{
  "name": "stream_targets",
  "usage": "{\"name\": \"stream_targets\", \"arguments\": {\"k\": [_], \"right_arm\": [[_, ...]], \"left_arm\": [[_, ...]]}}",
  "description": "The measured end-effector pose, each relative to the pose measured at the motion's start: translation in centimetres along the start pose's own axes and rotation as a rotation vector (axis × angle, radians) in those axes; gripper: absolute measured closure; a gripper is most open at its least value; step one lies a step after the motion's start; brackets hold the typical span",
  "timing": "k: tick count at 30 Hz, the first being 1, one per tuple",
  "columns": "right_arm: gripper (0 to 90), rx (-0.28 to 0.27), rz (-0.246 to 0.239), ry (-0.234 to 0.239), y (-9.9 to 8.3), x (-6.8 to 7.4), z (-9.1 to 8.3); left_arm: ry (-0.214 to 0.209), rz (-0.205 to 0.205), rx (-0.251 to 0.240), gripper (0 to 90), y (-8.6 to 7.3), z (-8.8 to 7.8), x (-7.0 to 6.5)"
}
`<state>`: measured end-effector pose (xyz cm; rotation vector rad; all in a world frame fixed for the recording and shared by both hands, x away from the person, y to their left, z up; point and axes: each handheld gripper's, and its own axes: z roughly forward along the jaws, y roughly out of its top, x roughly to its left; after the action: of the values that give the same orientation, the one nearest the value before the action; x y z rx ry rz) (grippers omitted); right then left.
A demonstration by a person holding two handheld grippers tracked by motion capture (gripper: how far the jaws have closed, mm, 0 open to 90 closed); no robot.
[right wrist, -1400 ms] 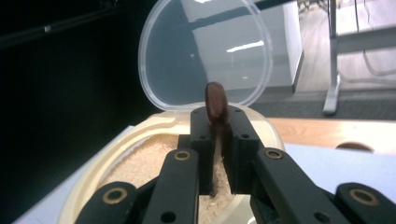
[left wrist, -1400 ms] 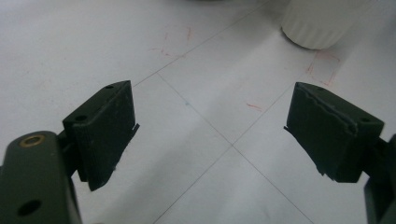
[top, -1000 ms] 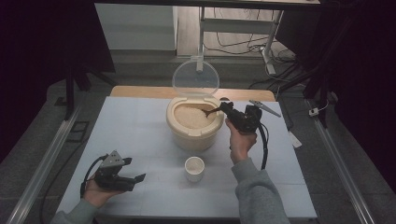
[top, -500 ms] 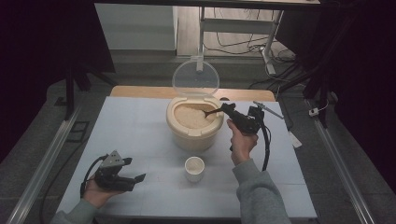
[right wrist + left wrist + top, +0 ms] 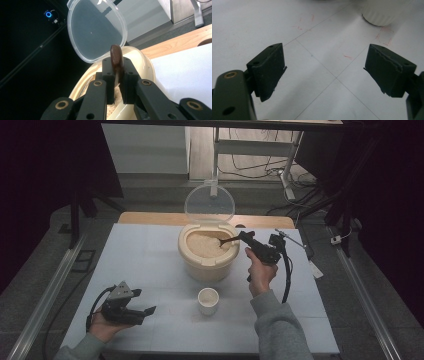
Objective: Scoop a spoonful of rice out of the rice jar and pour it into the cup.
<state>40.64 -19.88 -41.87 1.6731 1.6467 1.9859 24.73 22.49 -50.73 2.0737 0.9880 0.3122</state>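
Left gripper point(image 5: 131, 309) idle near left on the table point(image 5: 150, 255), jaws wide, nothing between. Small cup point(image 5: 208, 300) near centre, apparently unfilled. Right gripper point(image 5: 243, 238) clamped on the spoon point(image 5: 227, 240) handle; bowl end in the rice bin point(image 5: 207, 250), long axis left-right, pointing left. Scooping underway; transfer remains.
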Motion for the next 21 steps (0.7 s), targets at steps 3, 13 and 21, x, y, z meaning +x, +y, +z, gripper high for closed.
{"name": "stream_targets", "arguments": {"k": [3,13,21], "right_arm": [[83.6,0.004,0.022,-0.001,0.1,-0.2,-0.1],[83.6,0.001,0.125,0.012,0.2,-1.0,-0.5],[83.6,-0.006,0.175,0.025,0.5,-1.3,-0.8]], "left_arm": [[0.0,0.001,0.0,16.1,0.0,0.0,0.0],[0.003,0.004,0.0,16.3,0.0,0.0,0.0],[0.003,0.005,0.0,16.4,0.0,0.0,0.0]]}}
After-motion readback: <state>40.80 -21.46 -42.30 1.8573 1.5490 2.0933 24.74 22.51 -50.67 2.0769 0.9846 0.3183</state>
